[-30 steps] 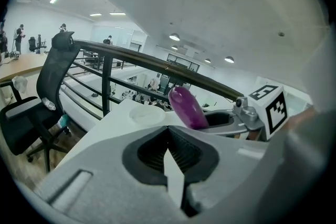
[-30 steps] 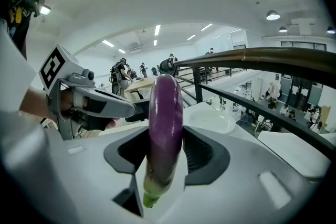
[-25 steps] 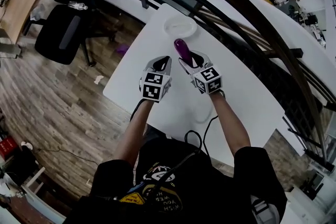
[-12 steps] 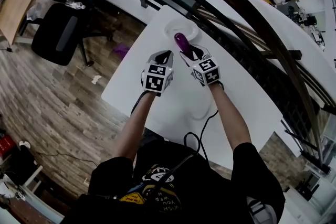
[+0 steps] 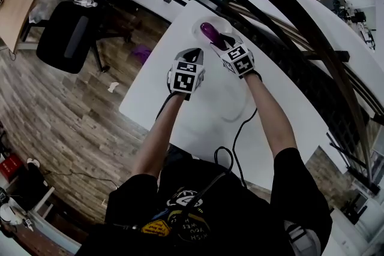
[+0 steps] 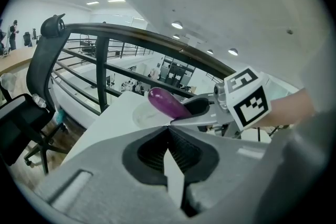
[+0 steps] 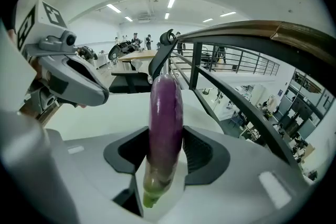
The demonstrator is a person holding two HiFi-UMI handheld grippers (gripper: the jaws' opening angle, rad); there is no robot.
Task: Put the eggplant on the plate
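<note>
- Head view. The white plate [image 5: 224, 25] stands at the far corner of the white tabletop [image 5: 198, 111]. The right gripper [image 5: 219, 42] reaches over the plate's near rim, clamped on the purple eggplant [image 5: 208, 30], whose free end lies over the plate's middle. The left gripper [image 5: 194, 54] sits just beside the right one, on the near side of the plate and above bare tabletop. This view does not show whether the eggplant touches the plate.
- Left gripper view. The jaws are together with nothing between them. Beyond their tips, the eggplant [image 6: 166, 102] juts from the right gripper [image 6: 198, 107] and slants above the plate [image 6: 139, 116], apparently lifted clear of it.
- Right gripper view. The pads press both flanks of the eggplant [image 7: 166, 113] near its green stem end. The purple body runs straight out along the jaws. The left gripper [image 7: 79, 84] shows at the upper left, apart from the eggplant.
- Step in hand, as a judgement. The eggplant is being set down, and the task looks nearly complete. To do this well, lower the eggplant until its length rests on the plate's middle, not its rim. Part the jaws only once the weight is borne, since the rounded body may roll. Then draw back along the jaw line, with the left gripper kept off the plate.
</note>
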